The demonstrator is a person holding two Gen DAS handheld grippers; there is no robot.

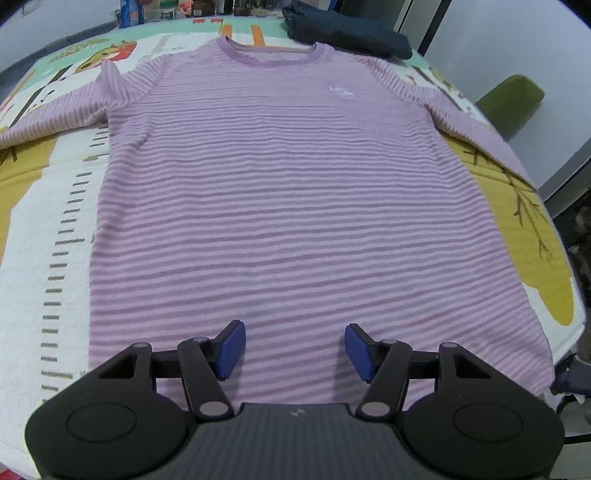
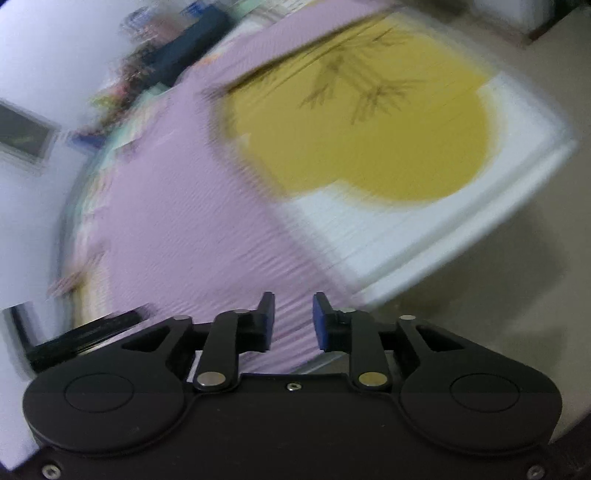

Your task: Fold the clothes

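A lilac, finely striped long-sleeved knit shirt point(image 1: 295, 206) lies spread flat, front up, on a quilted mat printed with mustard-yellow shapes and cartoon pictures point(image 1: 48, 236) that covers the desk, its collar at the far end and both sleeves stretched outward. The left claw point(image 1: 295, 349) hangs just above the near hem, its blue-padded fingers point(image 1: 232, 349) spread wide and holding nothing. The right claw point(image 2: 293, 319), seen in a motion-blurred view, sits over the shirt's edge with a narrower gap between its pads, also empty. A folded dark navy garment point(image 1: 347, 35) rests beyond the collar.
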